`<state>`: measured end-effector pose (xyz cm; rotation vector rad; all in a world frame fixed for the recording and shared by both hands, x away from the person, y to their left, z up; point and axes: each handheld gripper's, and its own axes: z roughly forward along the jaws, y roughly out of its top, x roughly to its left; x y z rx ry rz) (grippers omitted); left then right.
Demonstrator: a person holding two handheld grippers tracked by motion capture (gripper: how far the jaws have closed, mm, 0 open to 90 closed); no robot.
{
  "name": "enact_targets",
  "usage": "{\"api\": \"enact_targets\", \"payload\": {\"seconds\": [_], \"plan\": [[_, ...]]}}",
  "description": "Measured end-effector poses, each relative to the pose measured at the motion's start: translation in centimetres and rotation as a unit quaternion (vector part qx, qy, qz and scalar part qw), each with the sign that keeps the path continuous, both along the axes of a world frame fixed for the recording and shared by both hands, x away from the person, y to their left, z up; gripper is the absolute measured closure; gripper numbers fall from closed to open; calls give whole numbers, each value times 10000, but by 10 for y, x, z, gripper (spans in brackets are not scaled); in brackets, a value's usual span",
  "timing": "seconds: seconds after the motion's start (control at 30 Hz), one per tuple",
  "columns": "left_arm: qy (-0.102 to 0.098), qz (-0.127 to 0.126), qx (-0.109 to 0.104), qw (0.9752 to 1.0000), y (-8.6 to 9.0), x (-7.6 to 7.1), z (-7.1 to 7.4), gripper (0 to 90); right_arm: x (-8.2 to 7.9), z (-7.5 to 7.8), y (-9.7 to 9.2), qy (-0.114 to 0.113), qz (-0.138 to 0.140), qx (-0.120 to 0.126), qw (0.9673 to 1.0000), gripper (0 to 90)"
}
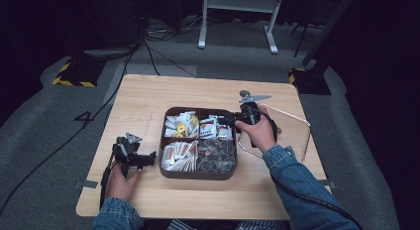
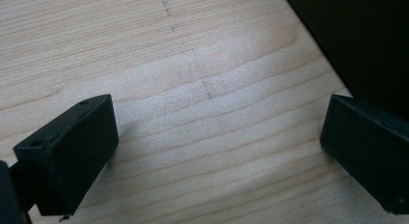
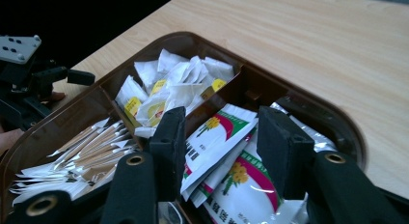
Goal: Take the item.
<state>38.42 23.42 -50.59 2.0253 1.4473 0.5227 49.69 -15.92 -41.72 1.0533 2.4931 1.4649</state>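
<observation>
Wooden worktop (image 1: 148, 98) carries a brown four-compartment tray (image 1: 198, 174) at centre. Left gripper (image 2: 219, 151) rests on bare wood just left of the tray, its fingers (image 2: 67, 159) spread wide with nothing between them. Right gripper (image 3: 222, 151) sits over the tray's far right compartment, fingers (image 3: 282, 149) parted around white, green and red sachets (image 3: 217, 137), not closed on them. Yellow-tagged tea bags (image 3: 169, 86) fill the far left compartment; paper sticks (image 3: 82, 154) lie in the near left one.

pale matt wooden table (image 2: 202, 113); glossy brown plastic tray (image 3: 308, 108); shiny foil sachets (image 3: 241, 185); white paper packets (image 3: 178, 84); matt black jaws.
</observation>
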Motion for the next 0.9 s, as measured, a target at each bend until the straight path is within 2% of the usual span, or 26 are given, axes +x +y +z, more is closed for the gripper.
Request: {"api": "enact_targets", "payload": {"seconds": [0.23,0.5,0.7,0.9], "plan": [[1,-1,0,10000,0,0,0,1,-1,-14,13,196,36,-173,9997,545],[1,-1,1,10000,0,0,0,1,1,-27,19,451,-55,-252,9987,532],[0,-1,1,10000,0,0,0,1,2,-30,21,510,-100,-234,9984,529],[1,-2,1,10000,0,0,0,1,0,-28,26,458,-54,-168,9988,523]]}}
